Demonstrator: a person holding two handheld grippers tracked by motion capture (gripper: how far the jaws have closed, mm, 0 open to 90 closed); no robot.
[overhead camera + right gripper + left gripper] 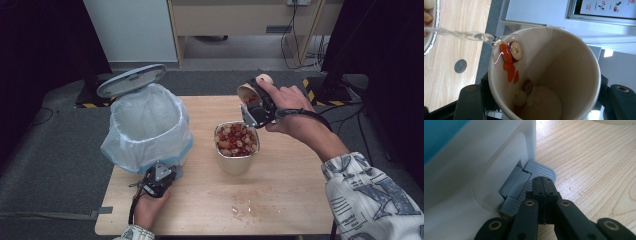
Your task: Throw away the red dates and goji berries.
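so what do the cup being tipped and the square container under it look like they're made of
The cup looks like paper: matte beige inner wall with a straight glued seam and a thin rolled rim. The square container looks like metal, probably steel: a thin, shiny silver rim and pale reflective walls. The right claw holds the cup.

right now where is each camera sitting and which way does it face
High view: above the person's side, facing forward and down on the light wooden table; both forearms, the left tool and right tool show.
Left gripper view: rides the left tool, looking along its shut jaws at the grey ribbed pedal of the white bag-lined pedal bin.
Right gripper view: rides the right tool, looking into the tilted tan paper cup pouring liquid.
Shared: the cup and the metal container of red and pale fruit pieces.
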